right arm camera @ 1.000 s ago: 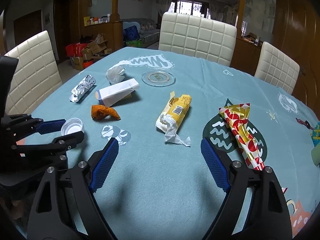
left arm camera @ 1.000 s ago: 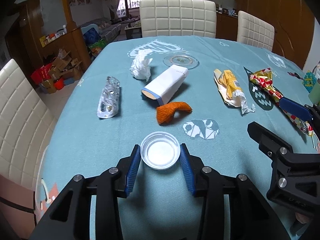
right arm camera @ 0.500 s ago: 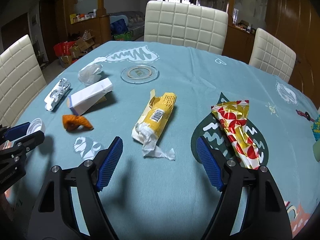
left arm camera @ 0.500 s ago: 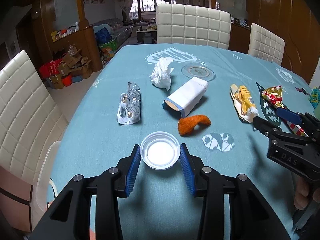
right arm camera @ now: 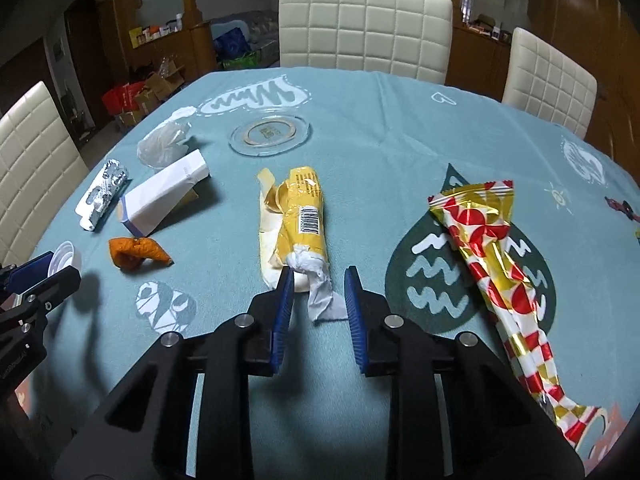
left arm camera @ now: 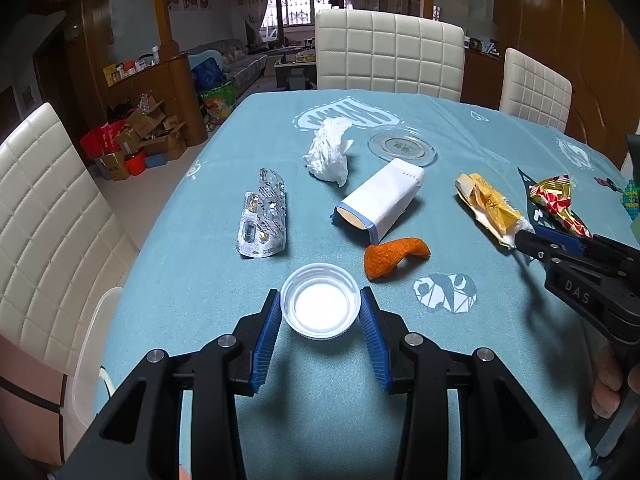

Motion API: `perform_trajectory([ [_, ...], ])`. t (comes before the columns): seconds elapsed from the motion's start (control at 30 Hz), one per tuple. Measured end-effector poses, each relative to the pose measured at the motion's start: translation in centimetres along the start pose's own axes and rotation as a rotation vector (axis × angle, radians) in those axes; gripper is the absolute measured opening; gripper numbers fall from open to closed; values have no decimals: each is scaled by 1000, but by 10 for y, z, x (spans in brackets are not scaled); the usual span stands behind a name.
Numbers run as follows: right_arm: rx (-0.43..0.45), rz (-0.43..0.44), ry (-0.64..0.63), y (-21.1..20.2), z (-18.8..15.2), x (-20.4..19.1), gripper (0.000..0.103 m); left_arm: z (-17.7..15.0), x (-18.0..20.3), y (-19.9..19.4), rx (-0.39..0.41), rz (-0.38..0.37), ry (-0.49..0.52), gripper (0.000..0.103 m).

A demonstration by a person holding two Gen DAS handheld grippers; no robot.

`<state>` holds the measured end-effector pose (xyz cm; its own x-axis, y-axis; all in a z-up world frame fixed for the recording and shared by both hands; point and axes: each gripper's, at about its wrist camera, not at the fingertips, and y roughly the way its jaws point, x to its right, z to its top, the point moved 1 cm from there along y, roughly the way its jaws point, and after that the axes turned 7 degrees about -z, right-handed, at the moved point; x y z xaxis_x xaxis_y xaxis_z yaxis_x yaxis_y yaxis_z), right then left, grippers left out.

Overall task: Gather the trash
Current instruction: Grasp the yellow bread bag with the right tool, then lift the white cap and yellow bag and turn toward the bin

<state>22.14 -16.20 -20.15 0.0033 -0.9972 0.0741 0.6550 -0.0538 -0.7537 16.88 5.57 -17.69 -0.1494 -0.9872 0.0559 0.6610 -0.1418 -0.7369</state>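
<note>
Left gripper [left arm camera: 320, 312] closed on white bottle cap [left arm camera: 320, 310], pads touching both sides of its rim. Right gripper [right arm camera: 318, 300] part open, straddling the twisted white tail of the yellow wrapper [right arm camera: 298, 220]; nothing gripped yet. Wrapper lies on the surface [right arm camera: 360, 152], between orange peel [right arm camera: 136, 254] and red-gold foil wrapper [right arm camera: 492, 248]. Judgement: push further over the wrapper body before closing; the thin tail may tear or slip.

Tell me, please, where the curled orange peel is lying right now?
In the left wrist view, the curled orange peel lies on the teal tablecloth, just right of the white plastic cap and in front of the white carton.
</note>
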Motion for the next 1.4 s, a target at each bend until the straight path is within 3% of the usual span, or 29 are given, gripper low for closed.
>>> perform_trajectory([
  [0.1, 16, 11, 1, -13, -4, -3, 22, -2, -1, -8, 13, 0, -1, 39],
  [0.23, 59, 2, -47, -33, -11, -16, 7, -6, -7, -20, 30, 2, -12, 39],
  [0.33, 79, -15, -38, -39, -10, -16, 7, -9, -13, -28, 43, 6, -21, 39],
  [0.43, 45, 7, -39, -33, -3, -14, 12, -12, -18, -30, 42, 11, -27, 39],
  [0.5, 48, 18, -38, -27, 5, -15, 31, -11, -19, -27, 34, 14, -29, 39],
  [0.53, 49, 12, -39, -25, 7, -15, 71, -10, -19, -25, 32, 14, -30, 39],
  [0.57, 57, 0, -39, -23, 9, -17, 93, -8, -18, -24, 31, 13, -28, 39],
  [0.6, 98, -19, -33, -25, 10, -17, 90, -6, -17, -22, 32, 15, -23, 39],
  [0.67, 116, -49, -68, -21, 13, -23, 72, -2, -15, -19, 38, 22, -8, 39],
  [0.83, 24, -18, -67, 12, 21, -24, 67, 8, -10, -4, 32, 36, 10, 39],
  [0.9, 4, -18, -68, 20, 21, -24, 57, 9, -10, 1, 23, 38, 14, 39],
  [0.97, -31, 5, -62, 28, 19, -23, 39, 8, -10, 6, 15, 40, 16, 39],
  [1.07, -13, 3, -66, 24, 18, -24, 31, 8, -11, 8, 4, 35, 12, 39],
  [1.17, 4, 1, -86, 14, 15, -29, 26, 7, -10, 6, 10, 34, 13, 39],
  [1.4, 55, 42, -120, -25, 6, -45, 26, 1, -15, -15, 47, 34, 0, 39],
])
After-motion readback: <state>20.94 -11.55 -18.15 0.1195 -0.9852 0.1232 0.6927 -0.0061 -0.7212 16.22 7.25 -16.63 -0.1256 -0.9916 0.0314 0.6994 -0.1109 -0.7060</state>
